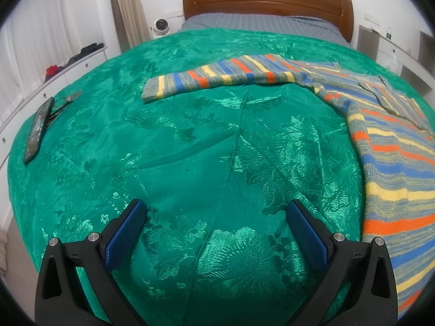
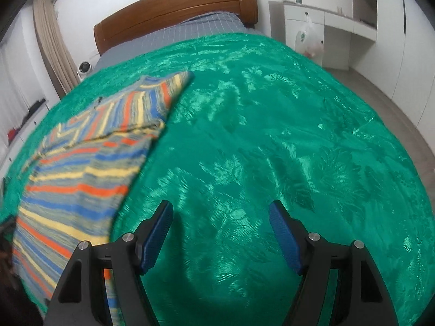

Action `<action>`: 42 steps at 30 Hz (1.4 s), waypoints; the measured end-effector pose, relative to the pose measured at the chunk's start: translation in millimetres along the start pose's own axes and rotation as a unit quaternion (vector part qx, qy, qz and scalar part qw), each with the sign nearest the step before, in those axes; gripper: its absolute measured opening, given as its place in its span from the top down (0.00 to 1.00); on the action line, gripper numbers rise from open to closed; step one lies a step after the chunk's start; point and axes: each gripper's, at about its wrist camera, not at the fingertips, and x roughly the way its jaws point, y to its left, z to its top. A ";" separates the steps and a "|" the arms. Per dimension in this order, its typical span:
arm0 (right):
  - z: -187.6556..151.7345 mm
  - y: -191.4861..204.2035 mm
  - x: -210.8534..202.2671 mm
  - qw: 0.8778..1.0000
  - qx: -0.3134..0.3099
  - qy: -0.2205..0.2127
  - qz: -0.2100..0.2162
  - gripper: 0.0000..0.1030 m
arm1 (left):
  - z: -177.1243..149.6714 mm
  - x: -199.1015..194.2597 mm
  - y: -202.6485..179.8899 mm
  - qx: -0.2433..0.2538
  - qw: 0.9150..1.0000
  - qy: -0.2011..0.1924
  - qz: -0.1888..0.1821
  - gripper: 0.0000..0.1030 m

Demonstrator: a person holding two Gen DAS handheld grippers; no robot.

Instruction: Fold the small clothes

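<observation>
Right view is motion-blurred; the sweater (image 2: pixel 81 168) runs off its left edge, and off the right edge in the left view. One striped knit sweater, lying flat on a glossy green embossed blanket (image 1: pixel 190 149), one sleeve (image 1: pixel 217 77) stretched out leftward. Two grippers: left gripper (image 1: pixel 217 212) and right gripper (image 2: pixel 220 214), both wide open, nothing between the ribbed blue pads. One phone (image 1: pixel 38 130) at the blanket's left edge.

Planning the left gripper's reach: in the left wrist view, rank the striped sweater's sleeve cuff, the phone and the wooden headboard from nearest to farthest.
1. Phone, left edge of the bed.
2. Sleeve cuff, centre-left, slightly farther up the bed; nearly level with the phone.
3. Headboard, far end.
</observation>
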 end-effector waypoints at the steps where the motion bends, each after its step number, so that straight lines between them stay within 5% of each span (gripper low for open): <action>1: -1.2 0.8 3.5 1.000 0.003 -0.001 -0.001 0.29 | -0.3 -0.1 -0.1 0.000 1.000 -0.001 0.000 0.00; 11: -18.4 -5.2 9.9 0.999 0.006 -0.041 0.017 0.11 | -2.3 -1.2 -1.6 0.000 1.000 -0.007 0.005 0.00; 19: -27.0 -2.2 9.7 0.998 -0.003 -0.066 0.010 0.10 | -1.1 -1.0 -1.2 0.001 1.000 0.002 0.002 0.00; 22: -27.2 -3.2 10.2 0.998 -0.001 -0.065 0.016 0.09 | 5.3 -3.2 3.3 0.000 0.999 0.037 -0.020 0.00; 27: -26.5 -3.2 11.6 0.998 -0.003 -0.066 0.017 0.08 | 47.0 -2.6 31.2 -0.003 0.992 0.081 -0.095 0.00; 31: -26.2 -2.3 11.9 0.998 -0.005 -0.066 0.016 0.08 | 104.7 15.5 69.6 -0.031 0.994 0.063 -0.080 0.00; 35: -26.0 -1.7 11.9 0.998 -0.005 -0.066 0.015 0.08 | 141.8 69.0 113.3 -0.110 0.987 0.102 -0.056 0.01; 37: -26.0 -1.7 12.0 0.998 -0.005 -0.066 0.015 0.08 | 147.9 91.5 125.4 -0.149 0.979 0.129 -0.053 0.05; 40: -26.1 -1.2 12.1 0.998 -0.006 -0.065 0.014 0.08 | 148.7 116.8 125.6 -0.181 0.969 0.158 -0.054 0.22; 41: -25.6 -1.2 12.6 0.998 -0.006 -0.065 0.014 0.08 | 148.4 120.4 121.3 -0.183 0.969 0.158 -0.049 0.30; 42: -25.5 -0.8 12.8 0.998 -0.007 -0.065 0.013 0.08 | 149.0 120.8 116.5 -0.181 0.970 0.154 -0.046 0.52</action>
